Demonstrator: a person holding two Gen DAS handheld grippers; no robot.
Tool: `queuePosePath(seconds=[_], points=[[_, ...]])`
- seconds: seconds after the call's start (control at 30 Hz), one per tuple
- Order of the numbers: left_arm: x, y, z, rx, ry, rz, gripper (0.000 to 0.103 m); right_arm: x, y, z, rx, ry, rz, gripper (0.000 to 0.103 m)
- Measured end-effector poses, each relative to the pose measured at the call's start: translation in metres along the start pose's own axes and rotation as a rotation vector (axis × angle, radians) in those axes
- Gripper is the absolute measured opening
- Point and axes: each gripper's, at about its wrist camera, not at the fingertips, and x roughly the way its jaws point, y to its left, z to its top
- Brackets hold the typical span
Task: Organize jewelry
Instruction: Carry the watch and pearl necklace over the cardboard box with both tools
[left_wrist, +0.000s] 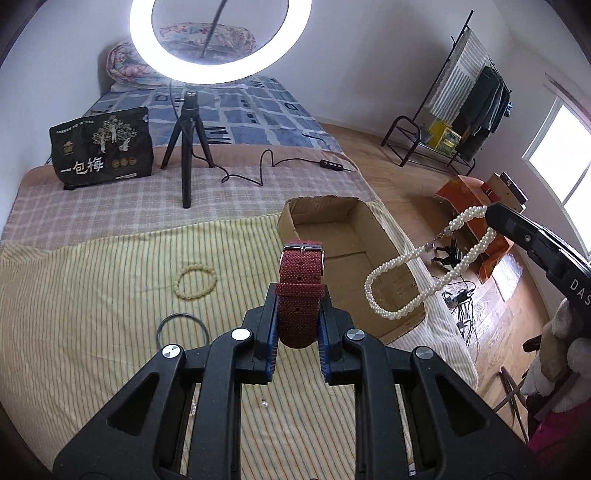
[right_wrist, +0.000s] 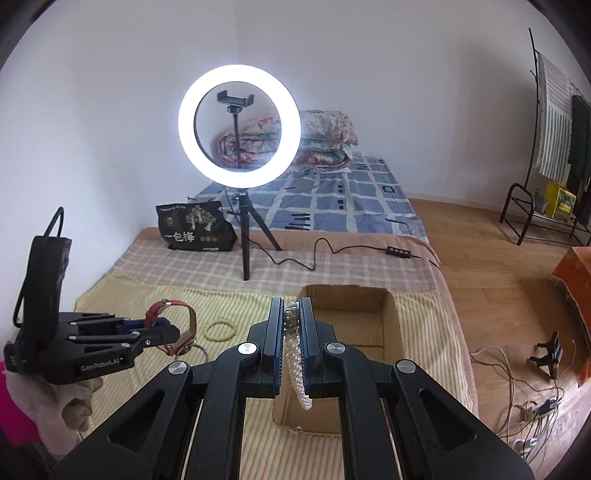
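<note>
Only left wrist view shows pearl necklace (left_wrist: 424, 266) dangling over box (left_wrist: 332, 236).

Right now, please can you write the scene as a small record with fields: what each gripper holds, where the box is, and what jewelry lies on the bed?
left gripper: shut on the red watch, held above the striped sheet
right gripper: shut on the pearl necklace, its loop hanging over the box
cardboard box: open, on the bed by its right edge, nothing visible inside
on the sheet: bead bracelet, thin dark ring
behind: ring light on a tripod
</note>
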Motion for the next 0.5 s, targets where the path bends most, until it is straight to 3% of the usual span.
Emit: queuePosePath(seconds=[0.5], points=[[0.099, -0.033, 0.047, 0.043, 0.077, -0.042, 0.016, 0.038, -0.059, -0.038, 0.046, 0.133, -0.05, 0.006]])
